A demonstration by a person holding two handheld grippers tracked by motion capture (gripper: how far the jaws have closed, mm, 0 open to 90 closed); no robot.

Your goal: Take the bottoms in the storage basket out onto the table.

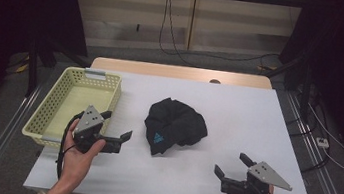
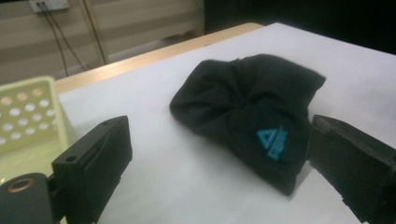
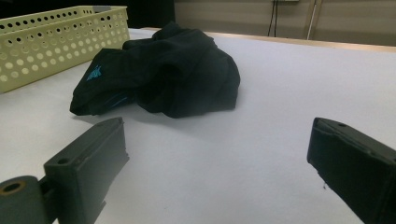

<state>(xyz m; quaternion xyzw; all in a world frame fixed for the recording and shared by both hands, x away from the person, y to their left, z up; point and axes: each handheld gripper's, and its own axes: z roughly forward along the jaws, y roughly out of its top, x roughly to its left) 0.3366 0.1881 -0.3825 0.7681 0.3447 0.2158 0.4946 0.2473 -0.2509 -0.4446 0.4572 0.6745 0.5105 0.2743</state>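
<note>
High view first: black garment [image 1: 176, 125] crumpled in a heap near the middle of the white table [image 1: 258, 118], to the right of the yellow perforated basket [image 1: 46, 108] and apart from it. Left gripper [image 1: 117, 124] held low between basket and heap, jaws spread wide with nothing between them, tips near the cloth's left edge but not touching. Right gripper [image 1: 231, 164] well back at the near right, likewise spread and empty, aimed toward the heap.

Likely step in hand: reaching in to take hold of the cloth, probably for the basket. To do it well:
- Bring the left gripper forward along its present line, toward the fold with the teal logo [image 2: 273, 140], seen in the left gripper view just ahead of one jaw.
- Aim for a thick ridge of fabric rather than a flat patch.
- Go low enough to catch more than one layer, without scraping the tabletop.
- Close fully before lifting.
- Keep the right gripper ready to pinch the opposite side, for a level lift with no loose tail dragging over the basket rim.

Hard to make out:
- Kind of garment unclear, with any sleeves, hem or collar lost in dark folds.
- Underside and far side of the heap hidden.
- Seemingly bare basket floor, partly cut off by the near wall.
- Dim light in the right gripper view, creases merging into one dark mass.
</note>
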